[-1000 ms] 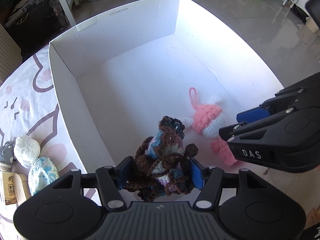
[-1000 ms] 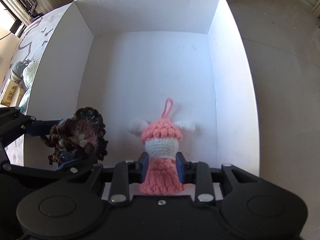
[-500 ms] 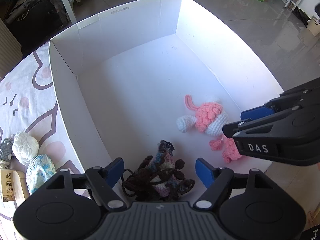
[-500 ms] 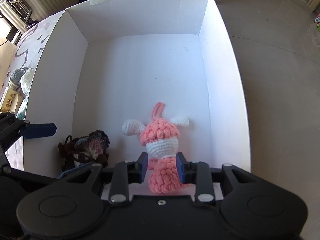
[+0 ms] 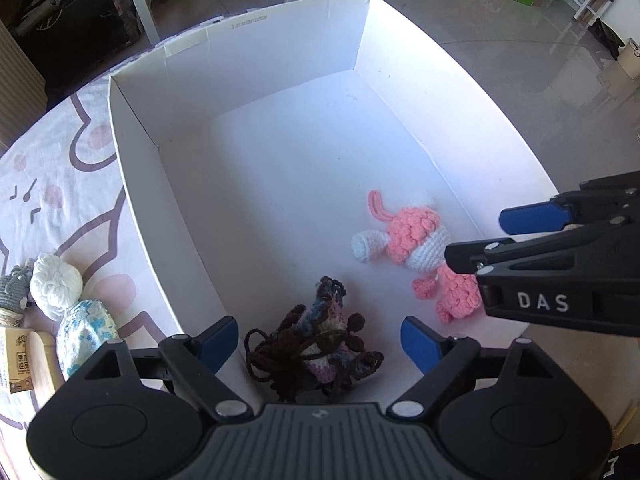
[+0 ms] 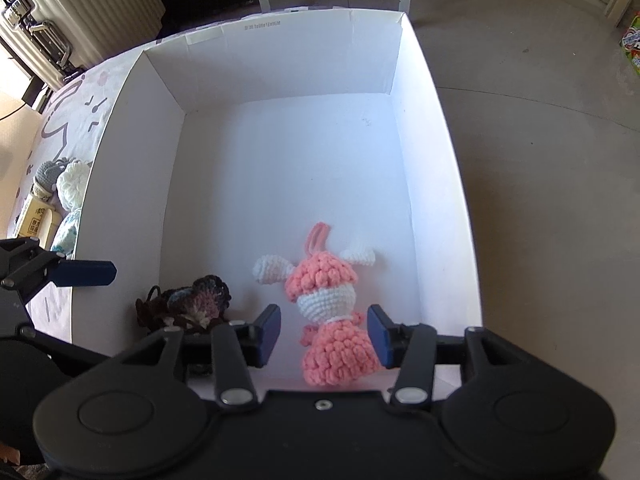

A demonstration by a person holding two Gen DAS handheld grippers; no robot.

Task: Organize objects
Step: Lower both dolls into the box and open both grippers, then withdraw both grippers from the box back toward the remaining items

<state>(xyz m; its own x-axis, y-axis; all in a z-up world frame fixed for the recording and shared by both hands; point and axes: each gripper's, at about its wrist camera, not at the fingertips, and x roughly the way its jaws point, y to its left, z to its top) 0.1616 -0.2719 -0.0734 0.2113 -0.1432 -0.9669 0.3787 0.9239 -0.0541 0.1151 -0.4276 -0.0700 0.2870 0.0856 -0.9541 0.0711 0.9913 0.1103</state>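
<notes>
1. On the patterned cloth [image 5: 60, 184] left of the box lie a grey crocheted piece [image 5: 14, 292], a white yarn ball [image 5: 54, 286], a blue-and-white ball [image 5: 84, 330] and a small printed carton [image 5: 18, 364], close together.
2. The white cardboard box [image 5: 136, 184] stands open, its left wall just beside those items.
3. The left gripper [image 5: 320, 338] hangs over the box's near left corner with its blue fingers [image 5: 216, 338] spread wide, released and gripping nothing.
4. The dark brown crocheted toy [image 5: 316, 350] lies on the box floor between those fingers, touching neither, close to the left wall.
5. The pink and white crocheted doll [image 6: 328, 304] lies flat on the box floor to the right of the dark toy, apart from it, its loop pointing toward the far wall.
6. The right gripper [image 6: 324, 334] straddles the doll's lower body; its blue fingers [image 6: 268, 334] are parted and released, with a gap on each side.
</notes>
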